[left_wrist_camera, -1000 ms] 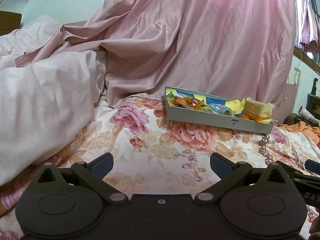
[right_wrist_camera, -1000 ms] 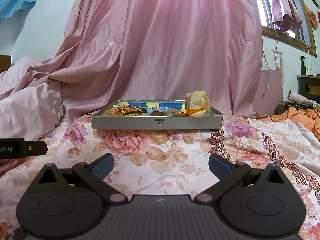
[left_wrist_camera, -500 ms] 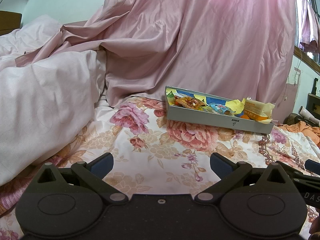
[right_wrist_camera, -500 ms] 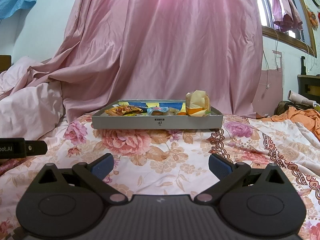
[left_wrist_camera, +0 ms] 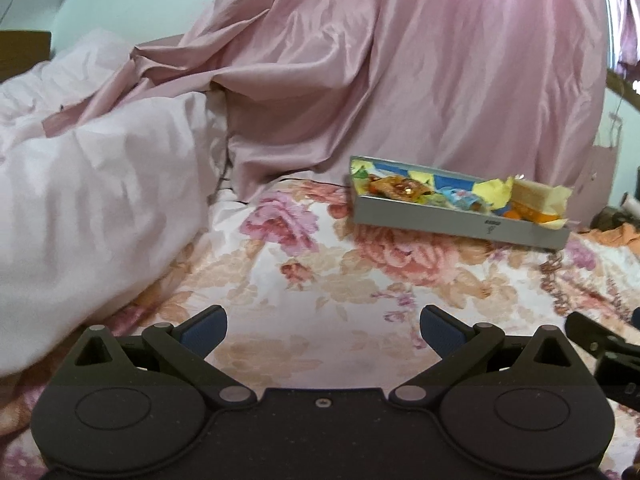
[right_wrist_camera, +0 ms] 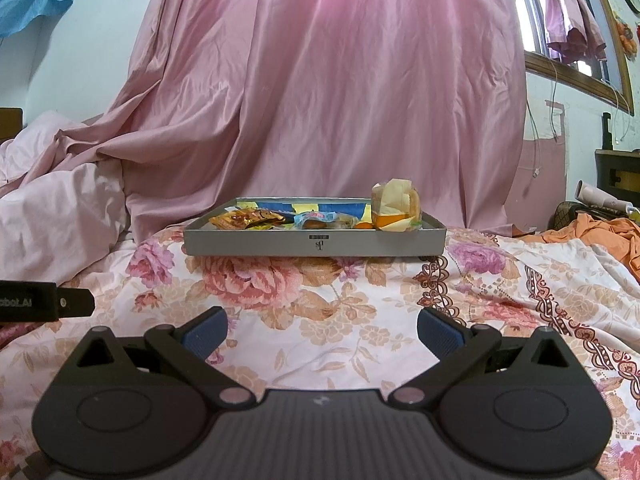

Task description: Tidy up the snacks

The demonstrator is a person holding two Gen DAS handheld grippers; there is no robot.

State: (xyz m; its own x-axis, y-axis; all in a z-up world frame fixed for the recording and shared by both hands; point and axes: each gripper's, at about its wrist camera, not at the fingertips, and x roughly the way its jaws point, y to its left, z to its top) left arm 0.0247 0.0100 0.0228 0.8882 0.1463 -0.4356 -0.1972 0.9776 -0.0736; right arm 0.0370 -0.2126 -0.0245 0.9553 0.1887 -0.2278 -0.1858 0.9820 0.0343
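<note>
Compared against the views one second and half a second back: hardly any shift in framing, no snack displaced.

Left to right:
- White duvet [left_wrist_camera: 88, 216]: heaped at the left of the bed [right_wrist_camera: 320, 320], clear of the task items.
- Left gripper [left_wrist_camera: 323, 330]: fingers spread wide, nothing between them, low over the floral bedsheet, well short of the tray.
- Grey tray [right_wrist_camera: 314, 243]: flat on the bed before the pink curtain [right_wrist_camera: 340, 80]. Inside, left to right: orange snack packet [right_wrist_camera: 244, 220], blue-wrapped snack [right_wrist_camera: 316, 219], paper-wrapped bun [right_wrist_camera: 394, 210] upright at the right end.
- Right gripper [right_wrist_camera: 322, 330]: likewise spread wide and empty, facing the tray squarely from a distance.

Judgement: all visible snacks lie inside the tray; none seen loose on the bedsheet. Consistent either with sorting complete or with rearrangement inside the tray pending. Not resolvable from these views.
</note>
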